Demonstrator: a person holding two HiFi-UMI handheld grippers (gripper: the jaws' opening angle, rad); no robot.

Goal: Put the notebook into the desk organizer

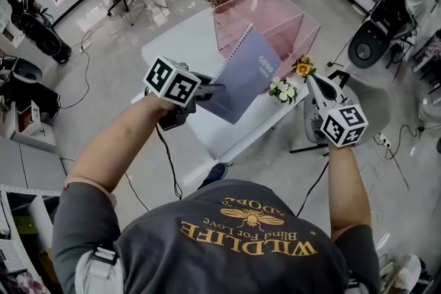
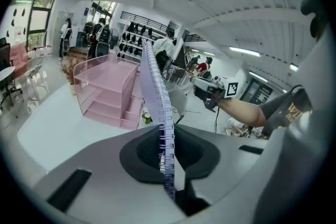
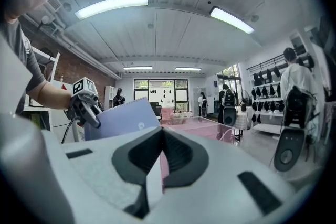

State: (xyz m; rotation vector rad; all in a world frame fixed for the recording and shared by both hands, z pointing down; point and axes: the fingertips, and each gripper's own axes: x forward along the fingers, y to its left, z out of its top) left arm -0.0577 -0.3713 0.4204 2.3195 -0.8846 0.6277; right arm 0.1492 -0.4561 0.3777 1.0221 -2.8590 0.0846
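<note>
Centre frame: the left gripper (image 1: 209,90), clenched on the spiral edge of the notebook (image 1: 247,76), holds it tilted above the table (image 1: 180,45), below the pink desk organizer (image 1: 275,18). The right gripper (image 1: 313,83), at right, is closed and empty. Advisable: line up the free edge with an open compartment before sliding in.

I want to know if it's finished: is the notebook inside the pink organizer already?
No, the left tool holds the notebook up in the air, outside the pink organizer.
</note>
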